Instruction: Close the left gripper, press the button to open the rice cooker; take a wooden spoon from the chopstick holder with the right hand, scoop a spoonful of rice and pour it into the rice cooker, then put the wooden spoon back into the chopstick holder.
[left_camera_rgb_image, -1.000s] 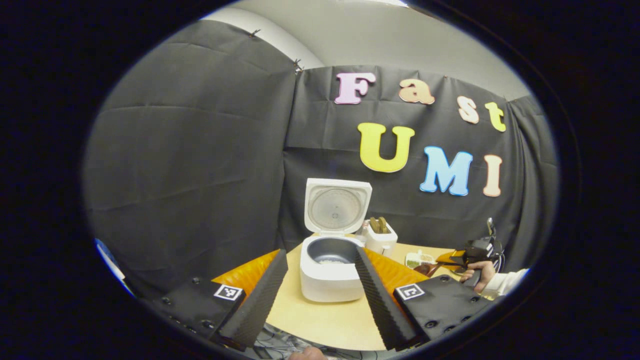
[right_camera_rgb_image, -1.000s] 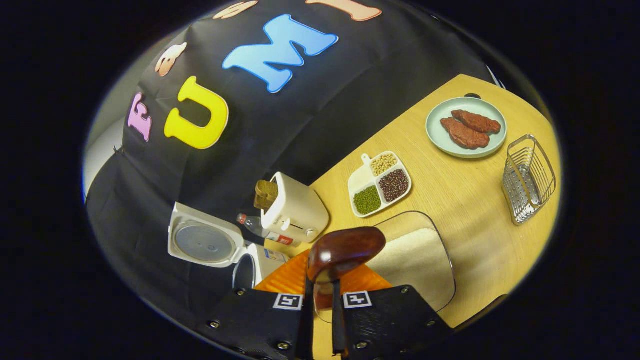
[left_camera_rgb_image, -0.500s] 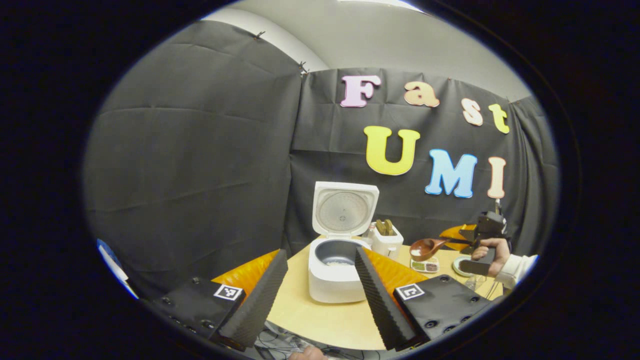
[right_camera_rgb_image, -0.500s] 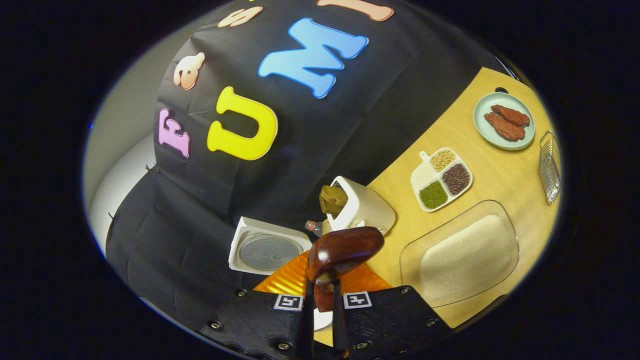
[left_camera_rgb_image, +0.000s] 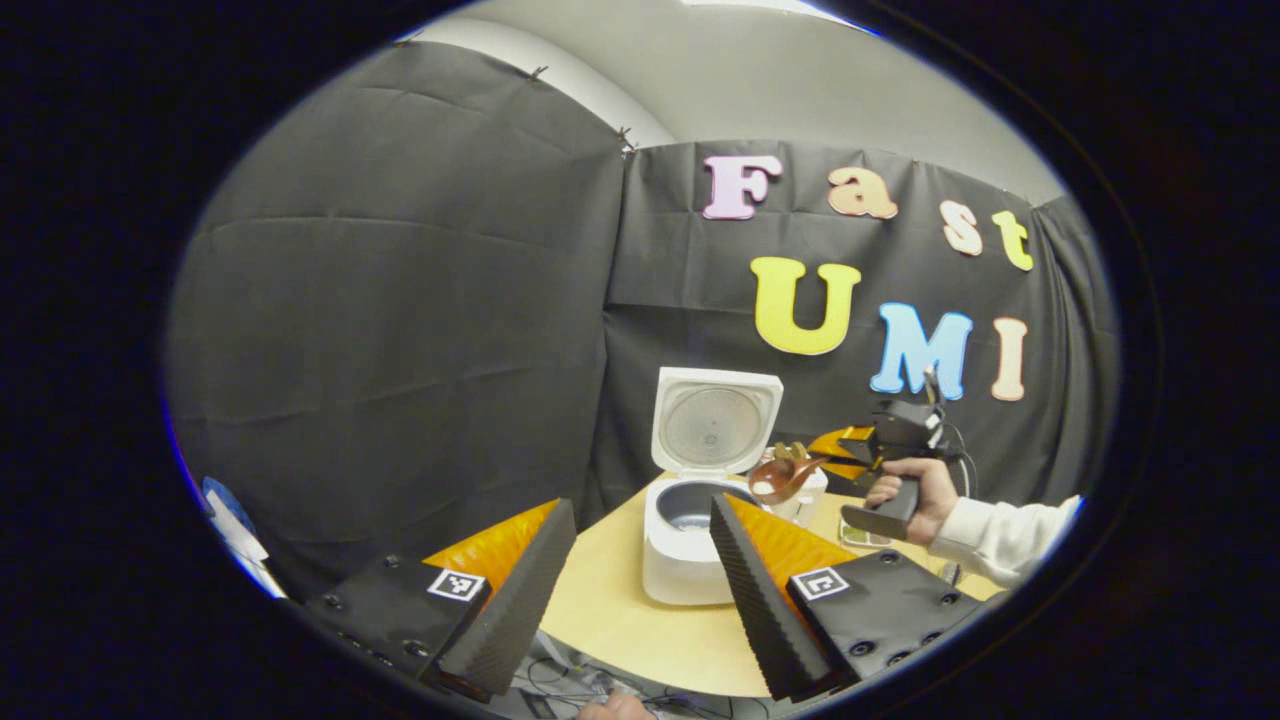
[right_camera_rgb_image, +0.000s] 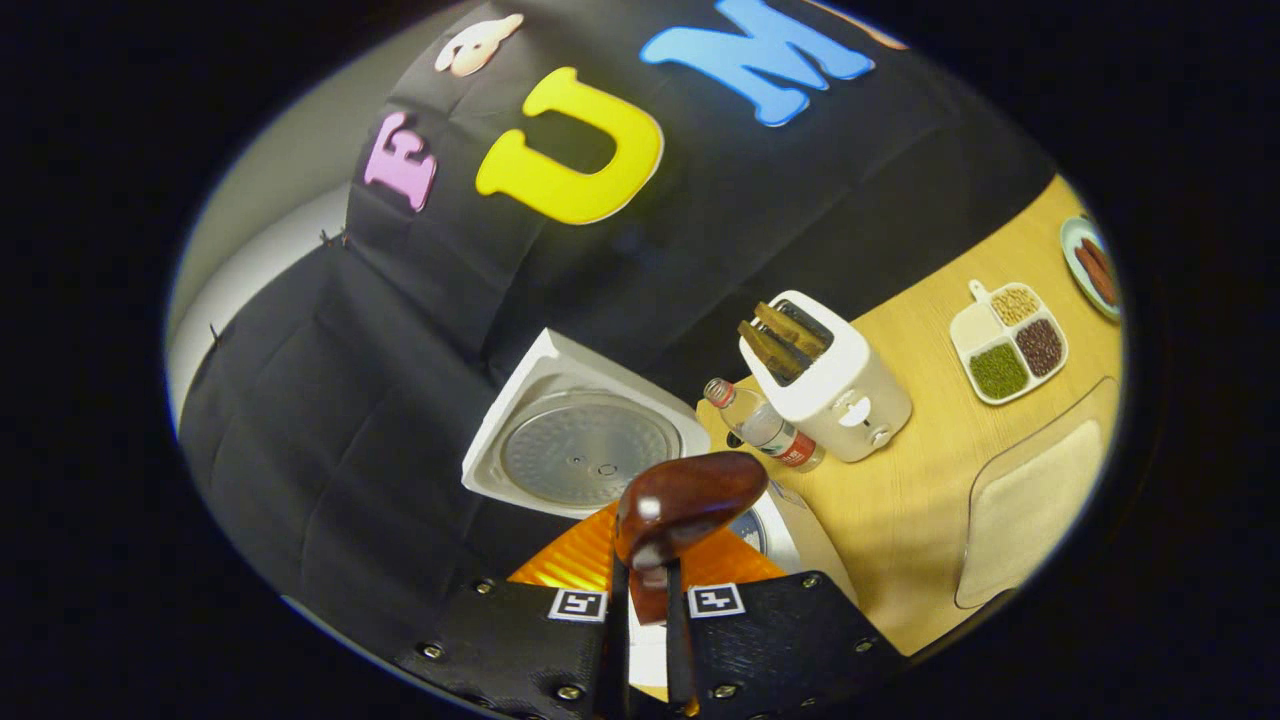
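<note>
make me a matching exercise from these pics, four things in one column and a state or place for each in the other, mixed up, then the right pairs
Things:
1. rice cooker lid
2. wooden spoon
3. plastic bottle
4. divided dish

States or places:
A. lying on its side beside the white toaster
B. raised, standing open
C. holds three kinds of beans or grains
D. clamped in the right hand-held gripper

Pairs: 1-B, 2-D, 3-A, 4-C

White rice cooker (left_camera_rgb_image: 690, 545) stands open, lid upright (pot dark inside); glossy brown wooden spoon (left_camera_rgb_image: 778, 478) hovers just beside its rim.
</note>
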